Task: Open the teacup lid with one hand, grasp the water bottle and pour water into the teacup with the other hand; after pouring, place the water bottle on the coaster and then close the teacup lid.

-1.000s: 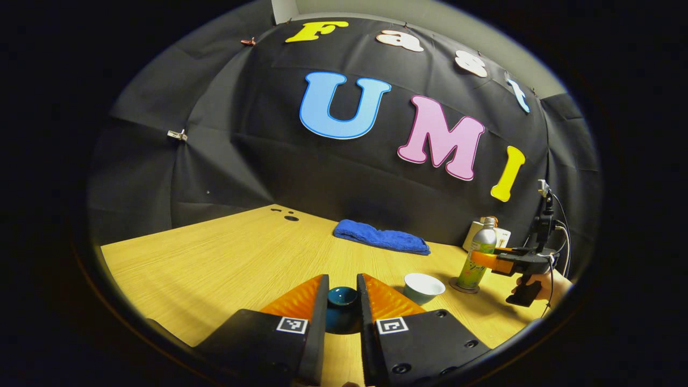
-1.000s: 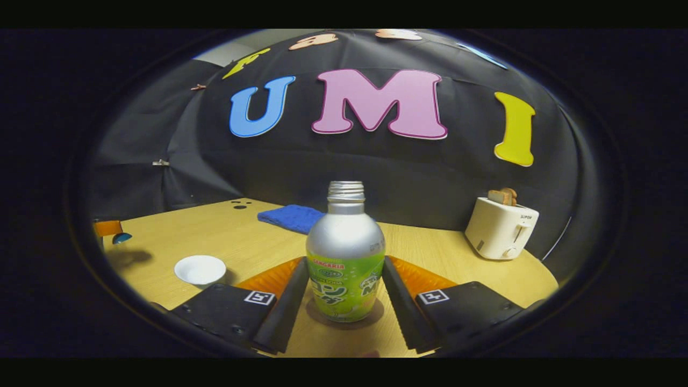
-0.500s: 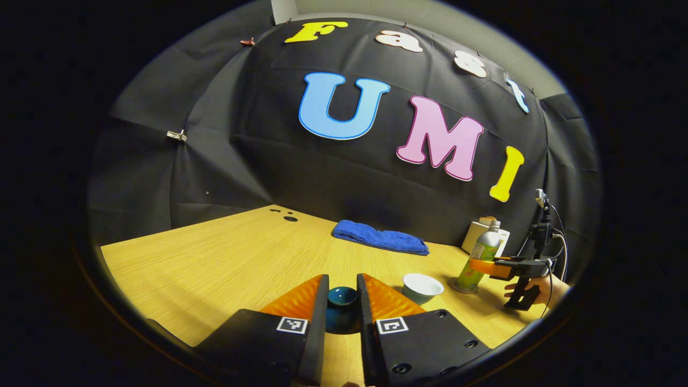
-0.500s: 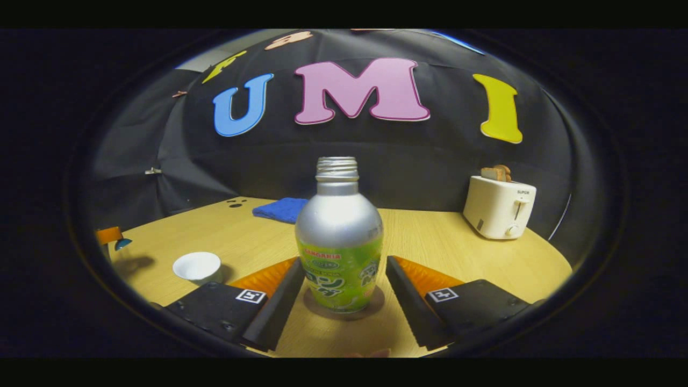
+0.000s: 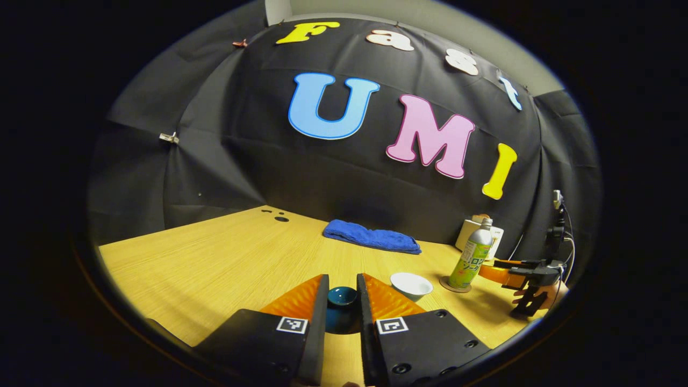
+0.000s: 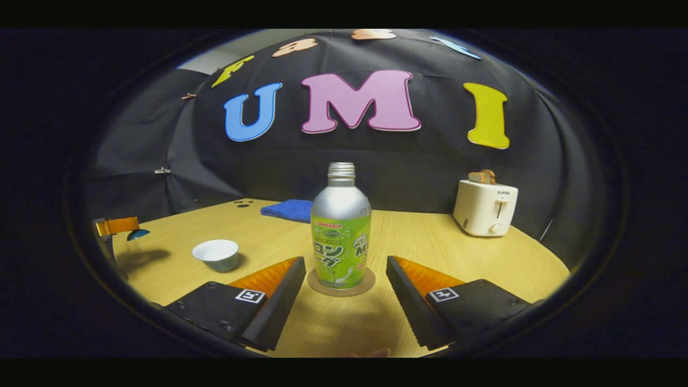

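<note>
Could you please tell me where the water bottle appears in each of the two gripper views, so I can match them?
Left gripper view: the water bottle stands at the far right, upright on its coaster, right of the teacup.
Right gripper view: it stands at centre, just beyond the open fingers.
Shared landmark: the blue towel by the wall.

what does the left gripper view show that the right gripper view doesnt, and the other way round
Left gripper view: its tool shut on the dark teal lid, and a hand holding the other tool.

Right gripper view: its tool open, fingers clear of the water bottle, which stands upright on the coaster.

Both: the bottle, the open white teacup, the blue towel, the toaster and the wooden table.
</note>
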